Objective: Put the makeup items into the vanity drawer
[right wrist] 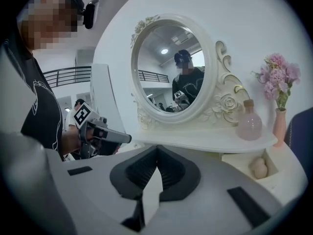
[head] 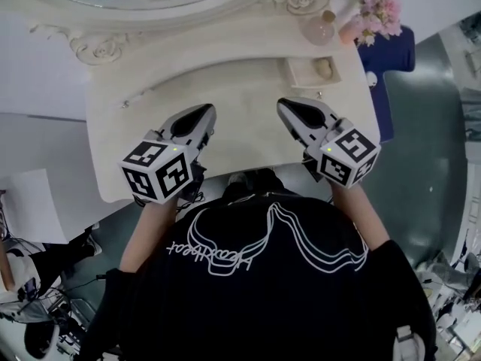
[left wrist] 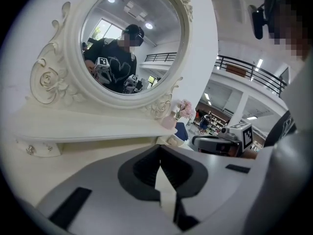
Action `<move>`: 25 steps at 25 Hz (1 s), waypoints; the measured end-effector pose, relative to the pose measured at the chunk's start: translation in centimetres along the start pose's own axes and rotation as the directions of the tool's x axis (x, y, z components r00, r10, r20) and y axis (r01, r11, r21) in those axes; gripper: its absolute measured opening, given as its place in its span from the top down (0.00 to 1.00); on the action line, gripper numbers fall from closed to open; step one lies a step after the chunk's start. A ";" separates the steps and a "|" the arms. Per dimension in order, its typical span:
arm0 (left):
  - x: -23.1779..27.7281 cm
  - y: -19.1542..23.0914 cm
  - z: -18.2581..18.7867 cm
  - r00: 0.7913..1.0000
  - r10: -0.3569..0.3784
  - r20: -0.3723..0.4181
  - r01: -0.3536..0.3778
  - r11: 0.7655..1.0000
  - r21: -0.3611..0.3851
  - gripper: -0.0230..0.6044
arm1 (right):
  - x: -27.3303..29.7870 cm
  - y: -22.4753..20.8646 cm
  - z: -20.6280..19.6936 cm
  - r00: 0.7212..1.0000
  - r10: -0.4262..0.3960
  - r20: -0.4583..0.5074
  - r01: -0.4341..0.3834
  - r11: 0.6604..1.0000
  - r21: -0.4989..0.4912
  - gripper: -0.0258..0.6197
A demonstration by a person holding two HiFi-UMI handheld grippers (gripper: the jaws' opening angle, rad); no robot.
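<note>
- Your left gripper (head: 204,113) hovers over the table (head: 240,77). Its jaws are pressed together with nothing between them.
- Your right gripper (head: 286,105) hovers alongside, apart from the left. Its jaws are likewise closed on nothing.
- The sponge (head: 323,68), pale and egg-shaped, lies inside the small drawer (head: 294,74) at the table's right rear, under the shelf (right wrist: 205,140). The drawer stands pulled open.
- A pink bottle (head: 319,28) stands on the shelf above that drawer, near the flowers (head: 378,7). It is the only other thing that could count as makeup, and I cannot tell whether it belongs to the task.
- No loose item shows on the bare table in front of you.
- Judged from this, the sponge is already put away and you are between steps with both grippers free.
- If the bottle is to go in, open the right jaws wide, reach to the shelf and take it by the body, keeping it upright. The room beside the sponge looks tight, so set the bottle down gently.
- Otherwise, bring the right gripper's closed tips to the drawer front and push it straight in. Watch that the sponge does not catch on the rim.
</note>
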State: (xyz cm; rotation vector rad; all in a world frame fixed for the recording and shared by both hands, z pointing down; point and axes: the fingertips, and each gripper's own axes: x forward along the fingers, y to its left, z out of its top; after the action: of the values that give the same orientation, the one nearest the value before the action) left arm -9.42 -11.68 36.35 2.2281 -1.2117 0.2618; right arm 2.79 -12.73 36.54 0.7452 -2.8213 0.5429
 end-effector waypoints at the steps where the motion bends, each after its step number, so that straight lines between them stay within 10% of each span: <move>1: -0.8 0.5 -0.1 1.000 0.005 0.003 -0.005 1.000 -0.005 0.96 | 0.4 0.6 -0.1 1.000 -0.001 -0.009 0.001 1.000 0.000 0.95; 25: -11.9 8.3 -4.2 0.993 0.113 0.043 -0.109 0.990 -0.093 0.96 | 12.5 8.7 -5.9 0.974 0.067 -0.217 -0.082 0.995 -0.063 0.65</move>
State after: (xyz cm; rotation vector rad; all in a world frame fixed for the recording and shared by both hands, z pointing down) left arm -22.52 -4.40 37.99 2.1038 -1.3491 0.1934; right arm -11.94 -8.99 42.53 0.5338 -2.6606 0.4985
